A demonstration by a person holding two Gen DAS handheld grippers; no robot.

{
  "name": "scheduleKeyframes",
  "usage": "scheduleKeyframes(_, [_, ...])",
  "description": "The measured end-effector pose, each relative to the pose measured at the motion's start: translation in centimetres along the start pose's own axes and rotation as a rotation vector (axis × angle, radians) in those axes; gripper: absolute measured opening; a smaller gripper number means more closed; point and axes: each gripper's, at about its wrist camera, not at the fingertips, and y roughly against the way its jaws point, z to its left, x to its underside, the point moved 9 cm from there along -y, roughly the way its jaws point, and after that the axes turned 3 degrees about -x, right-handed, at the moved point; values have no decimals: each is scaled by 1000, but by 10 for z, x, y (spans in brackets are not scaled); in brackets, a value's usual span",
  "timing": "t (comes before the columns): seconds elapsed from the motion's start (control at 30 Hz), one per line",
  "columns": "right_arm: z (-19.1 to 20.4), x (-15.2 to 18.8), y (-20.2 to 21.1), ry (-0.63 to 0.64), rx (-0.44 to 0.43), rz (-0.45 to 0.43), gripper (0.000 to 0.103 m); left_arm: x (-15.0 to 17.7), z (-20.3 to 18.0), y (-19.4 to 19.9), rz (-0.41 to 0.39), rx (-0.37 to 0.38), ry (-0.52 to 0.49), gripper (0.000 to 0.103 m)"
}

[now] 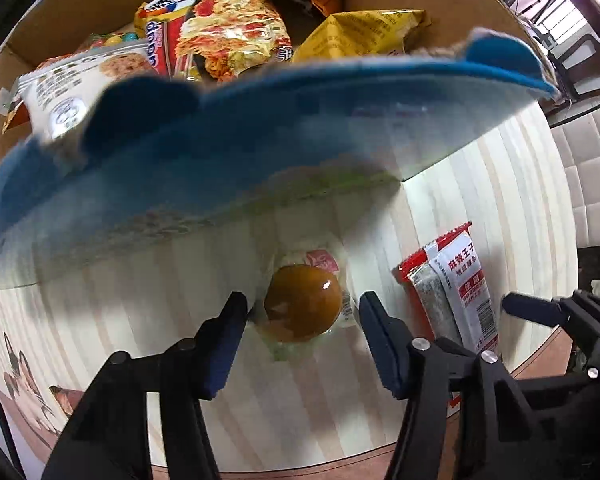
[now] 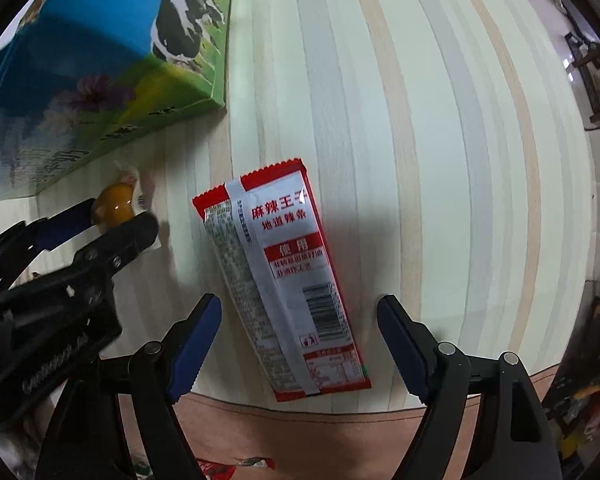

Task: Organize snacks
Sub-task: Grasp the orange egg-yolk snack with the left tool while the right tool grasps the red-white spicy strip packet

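Glossy clear plastic wraps the amber sweet (image 1: 302,308) on a matt, striped wood-look table (image 2: 440,140).

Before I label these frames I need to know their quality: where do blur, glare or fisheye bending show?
Left wrist view: the blue box flap is smeared and soft, and a glare spot sits on the wrapped orange snack. Right wrist view: the red-and-white packet is sharp with readable print, the cow-print box is blurred, and the table stripes bow outward.

Egg (image 1: 302,307) btwn box (image 1: 220,152) & sachet (image 1: 456,292), on table (image 1: 500,184).
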Motion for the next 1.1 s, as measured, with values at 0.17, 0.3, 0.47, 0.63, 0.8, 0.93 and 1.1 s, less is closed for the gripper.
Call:
scheduleKeyframes(0.17, [31, -9, -8, 74, 147, -44, 64, 24, 8, 2, 4, -36, 41, 54])
scheduleKeyframes(0.3, [42, -3, -5, 81, 158, -76, 51, 43, 14, 3, 11, -47, 85, 54])
scheduleKeyframes(0.47, [44, 2, 0, 33, 103, -95, 39, 66, 21, 6, 17, -34, 149, 53])
scheduleKeyframes(0.63, [46, 13, 7, 16, 48, -103, 36, 82, 37, 5, 22, 7, 189, 43])
scheduleKeyframes(0.8, [59, 35, 25, 3, -15, -120, 35, 105, 57, 7, 10, 24, 220, 42])
scheduleKeyframes(0.93, [73, 44, 44, 5, -69, -145, 35, 117, 75, 20, -3, 82, 265, 39])
scheduleKeyframes(1.1, [86, 52, 82, 22, -141, -171, 35, 125, 102, 57, -44, 108, 265, 22])
